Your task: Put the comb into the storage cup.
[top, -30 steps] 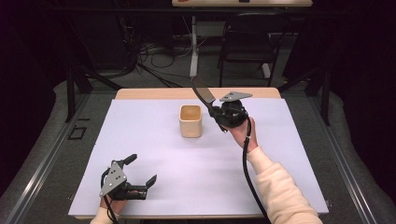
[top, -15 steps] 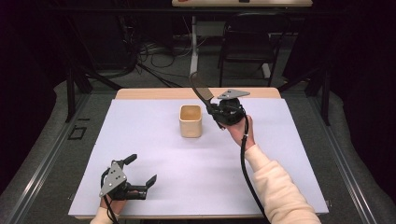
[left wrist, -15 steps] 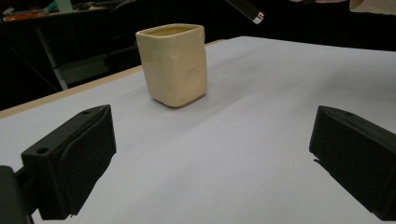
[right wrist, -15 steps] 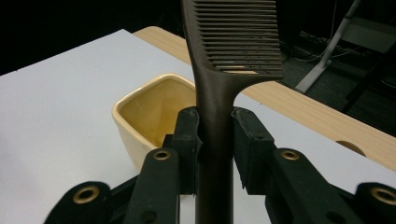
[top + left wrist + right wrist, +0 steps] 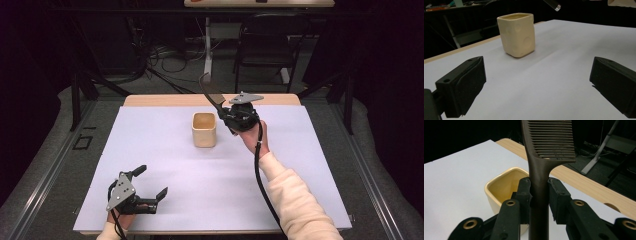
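Right hand-held gripper (image 5: 226, 111) pinches a dark comb (image 5: 541, 170) by its handle, teeth end up, and hovers just beside the cream cup (image 5: 204, 129), to the cup's right in the high view. In the right gripper view the comb's handle runs down between the pads, with the cup's open mouth just behind and below them. I judge the comb is meant to go into the cup. The grip sits on a narrow, smooth handle, so the comb could pivot or slip if tilted quickly. Lowered off-centre, its end could catch the rim and tip or push the cup across the table (image 5: 310, 165). Left hand-held gripper (image 5: 150, 186) rests near the table's front edge with jaws spread, empty, well apart from the cup.
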`<state>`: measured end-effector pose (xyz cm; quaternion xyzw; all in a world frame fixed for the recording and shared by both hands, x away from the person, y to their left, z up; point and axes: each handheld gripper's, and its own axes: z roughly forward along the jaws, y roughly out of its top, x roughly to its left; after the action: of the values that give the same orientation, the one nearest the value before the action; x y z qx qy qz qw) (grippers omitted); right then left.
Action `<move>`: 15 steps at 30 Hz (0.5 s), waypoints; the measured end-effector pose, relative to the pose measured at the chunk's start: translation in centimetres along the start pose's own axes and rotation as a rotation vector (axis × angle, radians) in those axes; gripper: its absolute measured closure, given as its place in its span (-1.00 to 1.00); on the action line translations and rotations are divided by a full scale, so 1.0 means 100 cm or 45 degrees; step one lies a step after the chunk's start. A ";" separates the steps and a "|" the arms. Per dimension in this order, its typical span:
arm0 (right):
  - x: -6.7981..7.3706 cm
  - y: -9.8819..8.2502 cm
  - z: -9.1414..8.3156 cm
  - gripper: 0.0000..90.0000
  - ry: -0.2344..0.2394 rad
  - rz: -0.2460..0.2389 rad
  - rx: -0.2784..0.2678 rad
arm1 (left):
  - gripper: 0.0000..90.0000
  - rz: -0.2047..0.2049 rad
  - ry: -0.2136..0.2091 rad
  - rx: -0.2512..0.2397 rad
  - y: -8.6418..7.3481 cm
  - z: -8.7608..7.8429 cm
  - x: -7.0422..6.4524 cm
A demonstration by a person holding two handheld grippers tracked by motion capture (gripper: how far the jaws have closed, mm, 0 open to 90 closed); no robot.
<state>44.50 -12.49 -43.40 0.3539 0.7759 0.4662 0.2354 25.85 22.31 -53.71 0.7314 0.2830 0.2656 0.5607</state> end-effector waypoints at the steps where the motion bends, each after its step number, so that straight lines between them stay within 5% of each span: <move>1: 0.000 0.001 0.001 0.61 0.001 0.001 0.002 | -0.99 0.000 -0.001 0.000 0.000 0.000 0.000; 15: 0.005 0.011 0.007 0.61 0.003 -0.021 -0.028 | -0.99 -0.001 -0.001 0.001 0.000 0.000 0.000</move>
<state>44.99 -11.38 -42.79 0.3443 0.7740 0.4731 0.2420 25.88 22.32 -53.71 0.7316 0.2830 0.2652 0.5607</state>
